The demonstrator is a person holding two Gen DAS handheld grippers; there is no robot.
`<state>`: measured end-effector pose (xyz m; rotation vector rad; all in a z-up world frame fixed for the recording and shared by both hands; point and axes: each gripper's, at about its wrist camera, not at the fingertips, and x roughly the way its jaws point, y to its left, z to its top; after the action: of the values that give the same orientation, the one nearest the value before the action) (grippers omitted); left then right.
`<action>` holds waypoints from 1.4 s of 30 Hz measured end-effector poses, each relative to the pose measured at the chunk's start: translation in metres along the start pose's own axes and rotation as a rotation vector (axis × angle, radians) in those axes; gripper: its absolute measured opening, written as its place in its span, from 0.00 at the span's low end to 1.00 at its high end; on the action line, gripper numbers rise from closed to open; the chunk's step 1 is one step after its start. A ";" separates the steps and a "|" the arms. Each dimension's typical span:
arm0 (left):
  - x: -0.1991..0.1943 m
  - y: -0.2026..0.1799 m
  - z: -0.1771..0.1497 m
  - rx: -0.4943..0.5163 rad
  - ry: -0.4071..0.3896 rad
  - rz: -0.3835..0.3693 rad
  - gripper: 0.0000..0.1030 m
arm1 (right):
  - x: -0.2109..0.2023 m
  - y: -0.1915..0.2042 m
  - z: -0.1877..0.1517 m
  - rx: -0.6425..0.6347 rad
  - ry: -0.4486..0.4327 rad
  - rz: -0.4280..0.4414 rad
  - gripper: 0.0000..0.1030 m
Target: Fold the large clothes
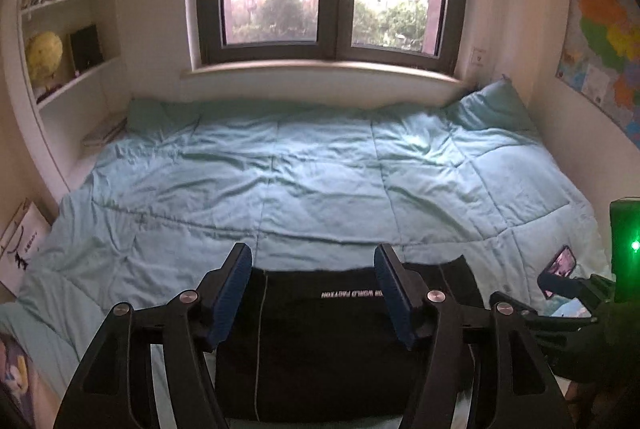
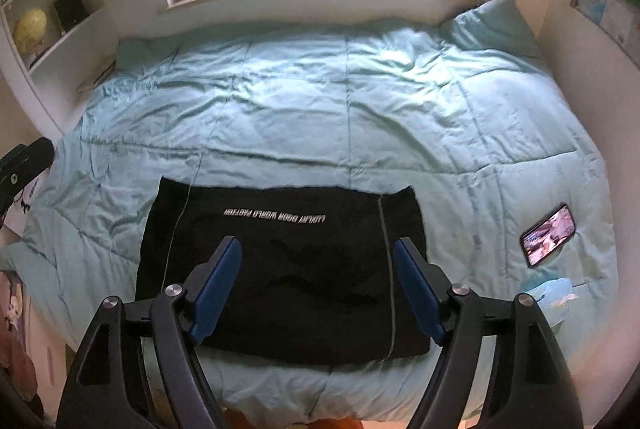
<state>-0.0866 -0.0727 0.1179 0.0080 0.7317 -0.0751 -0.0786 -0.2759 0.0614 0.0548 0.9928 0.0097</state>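
Black fabric, the folded garment [image 2: 280, 269] lies as a flat rectangle at the near edge of the bed, on the pale teal quilt [image 2: 360, 101], white lettering along its far side. Both claws are spread wide and hold nothing: the right claw [image 2: 316, 289] hangs over the garment's middle, the left claw [image 1: 314, 293] over its near part. To finish well, I judge any last fold should take both near corners together and lay edges square. The garment's near edge is hidden behind the left claw; its kind is unclear. A phone [image 2: 548, 235] lies apart, right
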 end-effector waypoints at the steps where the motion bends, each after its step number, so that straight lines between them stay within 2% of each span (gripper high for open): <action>1: 0.002 0.000 -0.002 -0.002 0.008 0.000 0.63 | 0.005 0.001 -0.002 -0.002 0.010 0.003 0.78; 9: 0.024 -0.001 -0.016 0.000 0.074 0.035 0.63 | 0.032 0.001 -0.013 -0.003 0.069 0.007 0.78; 15: 0.039 -0.001 -0.022 -0.013 0.127 0.018 0.63 | 0.042 -0.005 -0.018 0.003 0.097 0.011 0.78; 42: 0.064 0.000 -0.020 0.010 0.193 0.022 0.63 | 0.055 -0.014 -0.011 -0.027 0.128 0.011 0.78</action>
<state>-0.0525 -0.0764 0.0601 0.0335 0.9242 -0.0575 -0.0575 -0.2873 0.0088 0.0350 1.1197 0.0368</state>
